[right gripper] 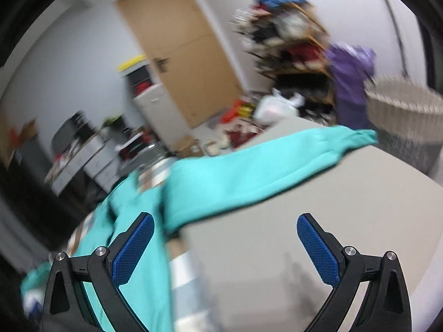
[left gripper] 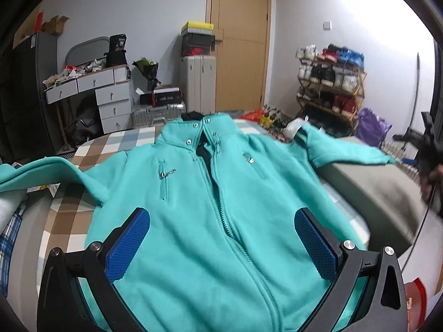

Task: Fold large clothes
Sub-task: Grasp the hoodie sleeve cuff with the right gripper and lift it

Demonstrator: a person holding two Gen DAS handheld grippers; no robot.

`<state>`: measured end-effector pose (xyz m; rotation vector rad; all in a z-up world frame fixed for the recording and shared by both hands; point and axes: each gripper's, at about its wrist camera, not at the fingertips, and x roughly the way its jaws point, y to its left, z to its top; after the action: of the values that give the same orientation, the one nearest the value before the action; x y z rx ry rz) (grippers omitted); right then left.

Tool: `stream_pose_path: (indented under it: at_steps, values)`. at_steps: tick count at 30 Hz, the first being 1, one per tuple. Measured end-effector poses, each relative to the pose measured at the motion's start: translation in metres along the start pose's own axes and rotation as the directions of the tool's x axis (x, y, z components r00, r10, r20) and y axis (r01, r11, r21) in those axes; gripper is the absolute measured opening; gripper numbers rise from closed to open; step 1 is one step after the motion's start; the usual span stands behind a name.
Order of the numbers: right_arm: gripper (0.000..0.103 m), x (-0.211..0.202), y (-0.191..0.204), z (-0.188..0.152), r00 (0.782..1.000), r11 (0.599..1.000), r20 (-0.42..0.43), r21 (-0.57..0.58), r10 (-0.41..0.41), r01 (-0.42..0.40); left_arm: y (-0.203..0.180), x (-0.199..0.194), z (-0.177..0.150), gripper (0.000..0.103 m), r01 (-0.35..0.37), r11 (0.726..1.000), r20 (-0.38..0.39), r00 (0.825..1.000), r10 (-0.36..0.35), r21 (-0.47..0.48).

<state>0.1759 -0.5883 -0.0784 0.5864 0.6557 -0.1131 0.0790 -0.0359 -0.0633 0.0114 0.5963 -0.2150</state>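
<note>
A teal zip-up jacket lies face up on the bed, collar away from me, both sleeves spread out to the sides. My left gripper is open and empty, hovering over the jacket's lower front, one blue pad on each side of the zipper. My right gripper is open and empty above a grey cushion, just short of the jacket's right sleeve, which lies across the cushion. The right wrist view is motion-blurred. The right gripper also shows at the far right of the left wrist view.
The bed has a checked cover. Around it stand a white drawer unit, suitcases, a wooden door, a shoe rack, a purple bag and a woven basket.
</note>
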Motion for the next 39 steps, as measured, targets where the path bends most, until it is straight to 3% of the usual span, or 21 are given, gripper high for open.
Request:
stream_pose_path:
  at_steps: [3,6,9,12,14,17,19,20,21,22,23,24,25,28,33,36,39]
  values:
    - [0.103,0.023,-0.061,0.046,0.992,0.983,-0.056,0.135,-0.115,0.121,0.001,0.01,0.0,0.102,-0.035,0.999,-0.03,0.999,0.035,0.004]
    - [0.103,0.03,-0.101,0.069,0.993,0.955,-0.013,0.272,-0.12,0.119,0.004,0.018,0.002,0.102,-0.062,0.998,-0.056,0.997,0.061,-0.014]
    - [0.103,0.05,-0.117,0.082,0.982,0.947,-0.064,0.26,-0.18,0.191,0.007,0.022,0.004,0.102,-0.101,0.995,-0.07,0.993,0.1,-0.007]
    - [0.093,0.062,-0.122,0.088,0.97,0.943,-0.101,0.228,-0.223,0.241,0.009,0.03,0.006,0.102,-0.142,0.99,-0.085,0.986,0.143,0.009]
    - [0.092,0.072,-0.125,0.086,0.969,0.942,-0.127,0.239,-0.21,0.236,0.01,0.034,0.008,0.102,-0.151,0.989,-0.097,0.984,0.15,0.002]
    - [0.086,0.081,-0.127,0.091,0.952,0.931,-0.13,0.207,-0.277,0.3,0.01,0.035,0.011,0.102,-0.155,0.988,-0.095,0.984,0.153,-0.007]
    - [0.08,0.09,-0.124,0.095,0.927,0.916,-0.147,0.161,-0.346,0.368,0.008,0.034,0.012,0.102,-0.162,0.987,-0.094,0.982,0.161,-0.004]
    - [0.064,0.093,-0.12,0.096,0.907,0.903,-0.147,0.12,-0.395,0.413,0.008,0.035,0.013,0.102,-0.166,0.986,-0.098,0.981,0.165,-0.003]
    - [0.047,0.098,-0.115,0.095,0.871,0.875,-0.152,0.06,-0.468,0.48,0.007,0.034,0.012,0.102,-0.167,0.986,-0.1,0.981,0.166,-0.002]
    - [0.041,0.101,-0.111,0.094,0.838,0.846,-0.147,0.016,-0.525,0.533,0.008,0.036,0.014,0.102,-0.164,0.986,-0.102,0.981,0.162,-0.004]
    - [0.037,0.102,-0.11,0.094,0.838,0.845,-0.135,0.005,-0.529,0.535,0.008,0.036,0.014,0.102,-0.159,0.987,-0.103,0.982,0.158,-0.007]
    - [0.02,0.101,-0.108,0.094,0.838,0.844,-0.116,-0.004,-0.533,0.536,0.008,0.036,0.015,0.102,-0.154,0.988,-0.104,0.983,0.152,-0.01]
    - [0.011,0.099,-0.106,0.093,0.845,0.851,-0.109,-0.013,-0.523,0.525,0.009,0.034,0.013,0.102,-0.152,0.988,-0.106,0.983,0.15,-0.011]
    - [0.01,0.091,-0.101,0.096,0.848,0.851,-0.072,-0.021,-0.525,0.525,0.012,0.035,0.021,0.102,-0.146,0.989,-0.104,0.984,0.144,-0.017]
    - [0.009,0.068,-0.082,0.109,0.87,0.87,0.013,-0.009,-0.493,0.493,0.018,0.029,0.025,0.102,-0.141,0.989,-0.089,0.986,0.138,-0.038]
    - [0.009,0.055,-0.068,0.12,0.868,0.869,0.064,-0.01,-0.492,0.494,0.021,0.027,0.027,0.102,-0.141,0.989,-0.083,0.987,0.137,-0.044]
    - [0.009,0.042,-0.053,0.133,0.85,0.854,0.114,-0.013,-0.515,0.52,0.027,0.022,0.025,0.102,-0.15,0.987,-0.061,0.987,0.147,-0.051]
